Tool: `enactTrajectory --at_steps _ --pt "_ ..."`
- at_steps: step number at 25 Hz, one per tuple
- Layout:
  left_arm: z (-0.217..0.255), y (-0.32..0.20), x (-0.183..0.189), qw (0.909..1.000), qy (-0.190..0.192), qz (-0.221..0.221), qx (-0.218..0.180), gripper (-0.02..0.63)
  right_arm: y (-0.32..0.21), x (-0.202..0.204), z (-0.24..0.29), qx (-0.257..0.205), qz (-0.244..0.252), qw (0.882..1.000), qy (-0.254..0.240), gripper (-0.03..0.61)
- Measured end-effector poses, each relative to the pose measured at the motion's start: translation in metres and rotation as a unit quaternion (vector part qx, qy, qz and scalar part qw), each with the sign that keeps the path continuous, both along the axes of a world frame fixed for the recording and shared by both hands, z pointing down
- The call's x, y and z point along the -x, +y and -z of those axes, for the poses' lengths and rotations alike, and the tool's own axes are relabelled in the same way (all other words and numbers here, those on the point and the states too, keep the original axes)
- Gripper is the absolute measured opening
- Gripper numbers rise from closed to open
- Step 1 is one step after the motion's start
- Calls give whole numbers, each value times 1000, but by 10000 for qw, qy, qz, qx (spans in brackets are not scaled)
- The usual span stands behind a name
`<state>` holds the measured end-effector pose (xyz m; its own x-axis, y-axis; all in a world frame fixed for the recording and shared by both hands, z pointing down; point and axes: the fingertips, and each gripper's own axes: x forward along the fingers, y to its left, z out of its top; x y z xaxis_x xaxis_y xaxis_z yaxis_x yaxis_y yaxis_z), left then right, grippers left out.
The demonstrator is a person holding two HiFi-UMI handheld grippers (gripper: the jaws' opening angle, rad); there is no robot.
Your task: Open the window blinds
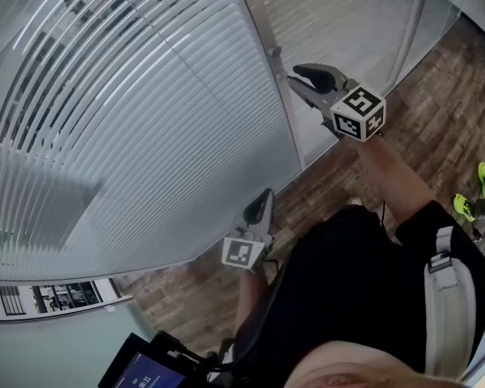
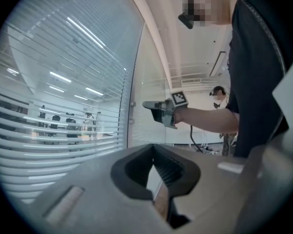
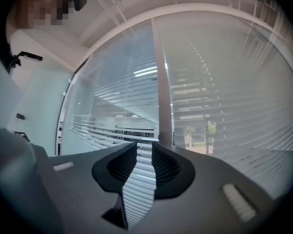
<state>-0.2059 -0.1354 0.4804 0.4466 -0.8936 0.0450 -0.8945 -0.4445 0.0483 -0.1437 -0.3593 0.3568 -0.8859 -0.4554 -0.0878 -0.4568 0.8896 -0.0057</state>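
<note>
Right gripper (image 1: 295, 78): jaws parted, nothing between them, held level and nosed in at the window frame post (image 1: 255, 23), close to the small knob (image 1: 273, 52) on it. My guess is that knob is the slat control, which would explain the aim; contact can't be confirmed. Left gripper (image 1: 266, 196): jaws closed on nothing, parked low near the body, probably just kept out of the way. Venetian blinds (image 1: 145, 120) hang fully lowered across the panes either side of the post, slats angled enough to see the office beyond. That fits slats partly turned open or about to be turned further.
</note>
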Motion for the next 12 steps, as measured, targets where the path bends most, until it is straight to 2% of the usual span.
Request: enactTrajectory --at_steps 5,7,8,12 --pt "5 -5 1 10000 26 -54 -80 3 58 -26 -30 -422 584 9974 79 35" --pt "4 -6 2 10000 -55 -52 -64 3 75 -34 -55 -327 676 9971 125 34" --pt "3 -7 3 10000 -37 -45 -45 3 82 -36 -64 -247 732 9970 83 7" --pt "0 -5 6 10000 -3 -23 12 3 116 -33 -85 -102 1041 9945 -92 6"
